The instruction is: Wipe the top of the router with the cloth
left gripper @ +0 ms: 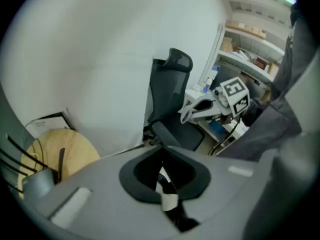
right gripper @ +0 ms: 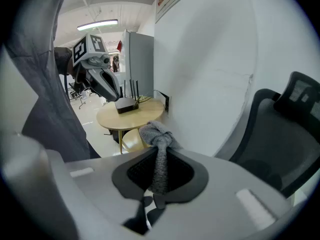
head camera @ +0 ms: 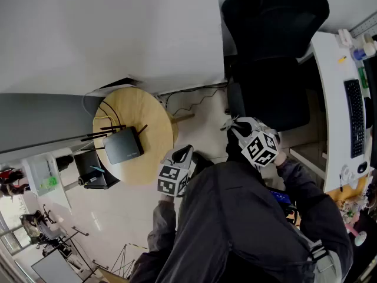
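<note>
The dark grey router [head camera: 122,145], with thin black antennas, lies on a round wooden table [head camera: 147,114]; it also shows far off in the right gripper view [right gripper: 126,104]. The grey knitted cloth [right gripper: 157,136] is pinched in my right gripper [right gripper: 160,146], bunched above the jaws. That right gripper [head camera: 235,126] is held in front of the person's chest, well to the right of the table. My left gripper [head camera: 184,153] hovers by the table's near right edge, jaws together and empty [left gripper: 161,153]. Neither gripper touches the router.
A black office chair [head camera: 274,34] stands against the white wall, right of the table. A white desk [head camera: 336,99] with a keyboard [head camera: 354,117] runs along the right. Cables [head camera: 194,102] trail on the floor behind the table. A black box [head camera: 94,168] sits under its left side.
</note>
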